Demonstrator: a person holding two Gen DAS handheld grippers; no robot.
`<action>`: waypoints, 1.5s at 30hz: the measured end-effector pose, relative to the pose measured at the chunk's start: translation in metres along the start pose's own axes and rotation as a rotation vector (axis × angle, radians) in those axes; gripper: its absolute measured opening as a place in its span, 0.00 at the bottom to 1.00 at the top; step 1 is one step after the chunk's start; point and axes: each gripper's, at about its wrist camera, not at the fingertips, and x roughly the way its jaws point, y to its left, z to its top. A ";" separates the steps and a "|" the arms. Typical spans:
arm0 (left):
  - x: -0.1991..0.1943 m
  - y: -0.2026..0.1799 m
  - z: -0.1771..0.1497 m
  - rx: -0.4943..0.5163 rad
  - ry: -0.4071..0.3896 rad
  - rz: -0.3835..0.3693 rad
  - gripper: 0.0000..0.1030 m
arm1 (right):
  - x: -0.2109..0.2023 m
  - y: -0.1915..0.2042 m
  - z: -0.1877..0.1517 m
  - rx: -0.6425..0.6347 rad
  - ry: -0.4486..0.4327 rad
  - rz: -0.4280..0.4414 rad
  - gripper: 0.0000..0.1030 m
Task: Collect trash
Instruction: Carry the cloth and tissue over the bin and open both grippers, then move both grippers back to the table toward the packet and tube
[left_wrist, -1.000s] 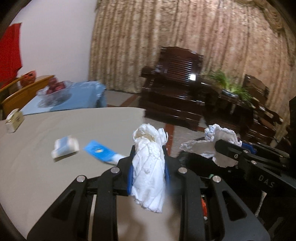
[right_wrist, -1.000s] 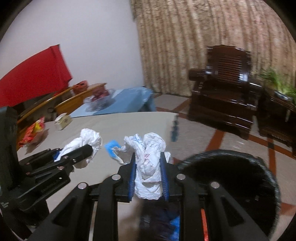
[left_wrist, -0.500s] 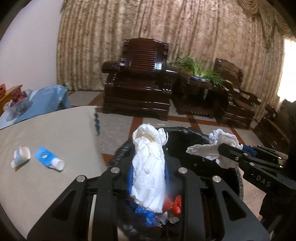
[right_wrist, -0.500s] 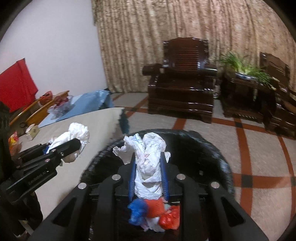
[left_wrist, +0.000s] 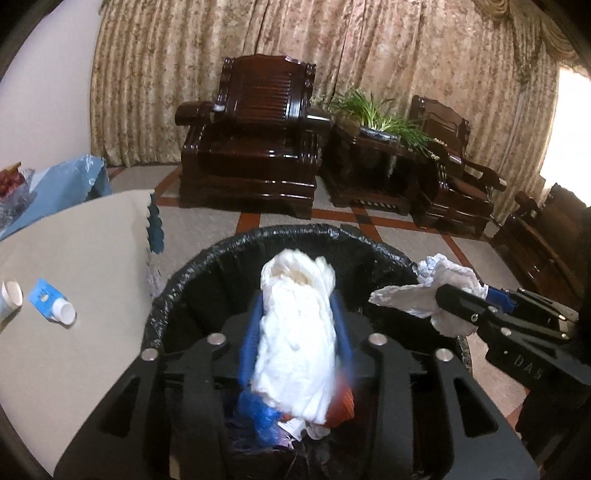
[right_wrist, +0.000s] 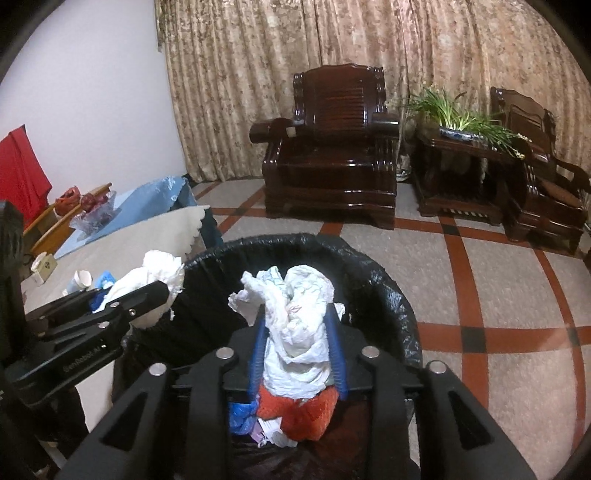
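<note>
White crumpled tissue fills both grippers, and both hang over a trash bin lined with a black plastic bag (left_wrist: 295, 240). In the left wrist view, the left gripper (left_wrist: 297, 328) has its blue-padded fingers (left_wrist: 249, 332) closed on a long wad of white tissue (left_wrist: 295, 332), which stands up between them above the bin's open mouth. To its right, the right gripper (left_wrist: 458, 302) reaches in from the side, clamped on a second crumpled tissue (left_wrist: 428, 291) that sits over the bin's right rim.

In the right wrist view, the right gripper (right_wrist: 297, 347) pinches its tissue wad, white with faint printed marks, directly above the bin. Down inside the bag lie earlier scraps: a red-orange piece (right_wrist: 295, 410), a blue wrapper (right_wrist: 240, 415) and bits of white paper.

Left of the bin stands a table under a beige cloth with a scalloped edge (left_wrist: 74, 258). On the cloth lie a small blue tube with a white cap (left_wrist: 50, 301) and, just beside it at the frame's edge, a small white cup on its side (left_wrist: 9, 299). Farther back is a second surface with a blue cover (right_wrist: 147, 195) and a glass bowl of red fruit (right_wrist: 94, 210).

Behind the bin, on a tiled floor with red bands (right_wrist: 480, 277), stand dark carved wooden armchairs (left_wrist: 255, 136), a dark side table with a green potted plant (left_wrist: 380, 118), and tan patterned curtains (left_wrist: 258, 33).
</note>
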 end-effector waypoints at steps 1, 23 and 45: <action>0.001 0.002 -0.001 -0.006 0.007 -0.002 0.44 | 0.003 0.000 -0.002 -0.004 0.008 -0.006 0.40; -0.088 0.110 0.001 -0.109 -0.116 0.232 0.83 | 0.003 0.078 0.018 -0.079 -0.060 0.121 0.94; -0.136 0.285 -0.026 -0.307 -0.114 0.529 0.83 | 0.110 0.277 0.027 -0.296 0.012 0.369 0.94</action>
